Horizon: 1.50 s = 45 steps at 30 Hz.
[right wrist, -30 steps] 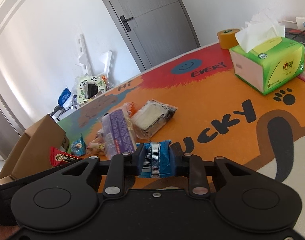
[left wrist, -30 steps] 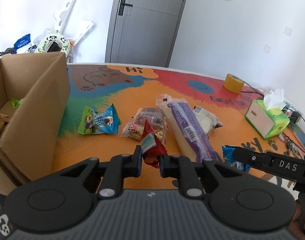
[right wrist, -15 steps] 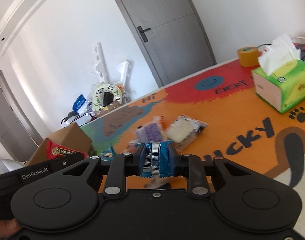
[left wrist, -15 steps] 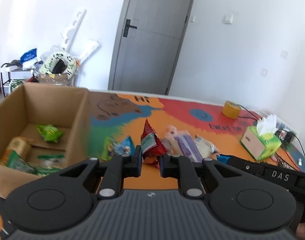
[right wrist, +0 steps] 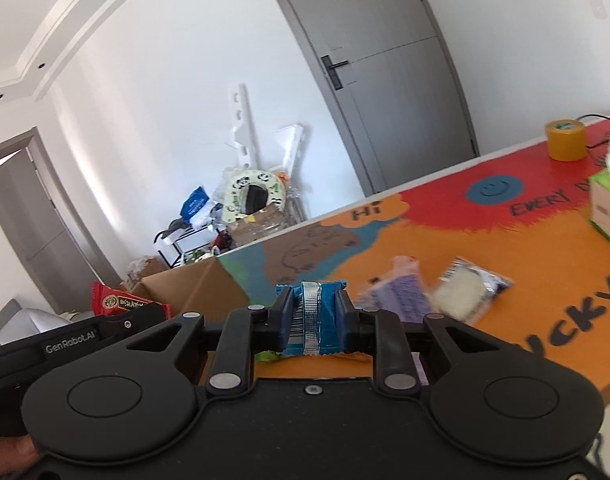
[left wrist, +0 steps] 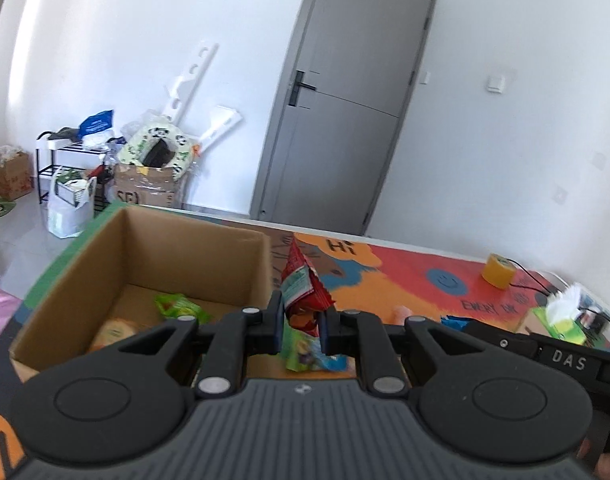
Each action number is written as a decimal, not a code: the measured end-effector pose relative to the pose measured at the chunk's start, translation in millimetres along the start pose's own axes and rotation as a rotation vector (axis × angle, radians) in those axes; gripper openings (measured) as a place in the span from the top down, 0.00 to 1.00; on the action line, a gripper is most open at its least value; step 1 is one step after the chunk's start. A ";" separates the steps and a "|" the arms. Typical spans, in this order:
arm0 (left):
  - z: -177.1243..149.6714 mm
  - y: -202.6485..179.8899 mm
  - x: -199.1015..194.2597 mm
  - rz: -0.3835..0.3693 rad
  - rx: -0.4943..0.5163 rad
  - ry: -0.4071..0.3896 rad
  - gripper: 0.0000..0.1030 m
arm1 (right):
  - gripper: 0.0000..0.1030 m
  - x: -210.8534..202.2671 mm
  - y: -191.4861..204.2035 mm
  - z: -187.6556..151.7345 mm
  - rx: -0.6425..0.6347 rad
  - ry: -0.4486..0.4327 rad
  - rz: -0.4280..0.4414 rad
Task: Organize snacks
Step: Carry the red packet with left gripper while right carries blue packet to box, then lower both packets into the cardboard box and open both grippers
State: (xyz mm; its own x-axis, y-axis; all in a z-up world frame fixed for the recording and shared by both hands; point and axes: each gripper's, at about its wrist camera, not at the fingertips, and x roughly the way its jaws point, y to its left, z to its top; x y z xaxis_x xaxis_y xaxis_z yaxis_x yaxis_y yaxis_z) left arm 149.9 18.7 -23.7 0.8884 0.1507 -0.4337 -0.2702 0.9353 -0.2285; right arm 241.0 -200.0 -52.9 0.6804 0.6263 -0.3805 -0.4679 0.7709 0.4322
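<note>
My left gripper (left wrist: 301, 328) is shut on a red snack packet (left wrist: 303, 286) and holds it in the air by the near right corner of the open cardboard box (left wrist: 105, 252). The box holds a green packet (left wrist: 177, 306) and other snacks. A green and blue packet (left wrist: 309, 354) lies on the table just below the left jaws. My right gripper (right wrist: 309, 322) is shut on a blue snack packet (right wrist: 311, 314) and holds it above the table. A purple packet (right wrist: 401, 300) and a white cake packet (right wrist: 465, 292) lie on the table to its right. The red packet (right wrist: 121, 302) and box (right wrist: 193, 292) show at its left.
A colourful orange mat (right wrist: 445, 216) covers the table. A yellow tape roll (right wrist: 565, 140) and a green tissue box (right wrist: 609, 208) stand at the far right. Beyond the table are a grey door (left wrist: 345, 112), a rack and clutter on the floor (left wrist: 85, 168).
Both grippers have risen and swung left toward the box with their packets still held. The box now fills the left of the left wrist view, closer than before.
</note>
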 end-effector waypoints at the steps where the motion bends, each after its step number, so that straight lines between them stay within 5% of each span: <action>1: 1.6 3.9 0.6 0.007 -0.004 -0.001 0.85 | 0.78 1.4 2.7 0.4 -0.003 0.001 0.005; 17: 4.0 67.5 17.0 0.090 -0.072 0.061 0.84 | 0.78 40.6 65.3 4.8 -0.070 0.027 0.091; 39: 28.3 122.3 -14.9 0.161 -0.144 0.017 0.51 | 0.77 75.3 134.7 2.8 -0.130 0.077 0.202; 42: 30.7 126.7 -18.6 0.173 -0.146 0.016 0.45 | 0.64 76.5 137.2 6.0 -0.127 0.073 0.211; 43: 31.1 126.7 -19.5 0.181 -0.145 0.015 0.43 | 0.52 74.4 136.1 6.8 -0.123 0.070 0.203; 45: 31.4 125.7 -20.3 0.192 -0.143 0.015 0.38 | 0.47 69.7 132.4 7.0 -0.116 0.054 0.191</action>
State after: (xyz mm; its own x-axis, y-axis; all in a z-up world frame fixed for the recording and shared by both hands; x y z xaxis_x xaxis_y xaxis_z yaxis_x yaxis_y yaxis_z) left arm 109.6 143.3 -16.2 0.8105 0.3154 -0.4936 -0.4840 0.8352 -0.2610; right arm 230.4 -55.1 -16.5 0.5435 0.7651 -0.3453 -0.6493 0.6439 0.4048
